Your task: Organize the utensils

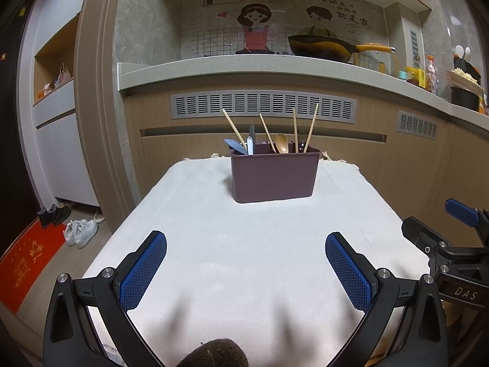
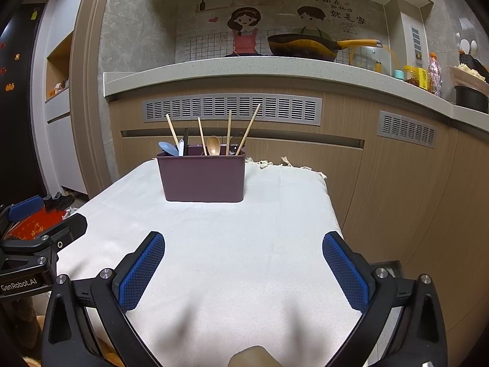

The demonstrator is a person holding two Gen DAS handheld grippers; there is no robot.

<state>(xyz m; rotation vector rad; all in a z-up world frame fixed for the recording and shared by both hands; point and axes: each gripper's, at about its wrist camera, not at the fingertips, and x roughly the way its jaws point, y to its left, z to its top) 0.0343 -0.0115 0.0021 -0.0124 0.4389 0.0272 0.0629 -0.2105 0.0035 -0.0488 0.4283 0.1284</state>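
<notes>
Apparently finished, or not yet begun: every utensil upright in the caddy, both grippers empty.

Standing near the far end of the white cloth [image 1: 244,244]: 1 maroon caddy [image 1: 273,179], holding 4 chopsticks [image 1: 311,128], 1 wooden spoon [image 1: 281,143], 1 blue spatula [image 1: 236,146] and a white-handled piece beside it. Nothing loose on the cloth in either view. Well back from the caddy, at the near edge: left gripper [image 1: 246,272] and right gripper [image 2: 243,270], each with its blue pads [image 2: 140,272] spread wide, pinching nothing. Judged from the bare cloth: sorting done, or regrouping by compartment next, calling for a forward reach and a narrow pinch on 1 thin handle.
</notes>
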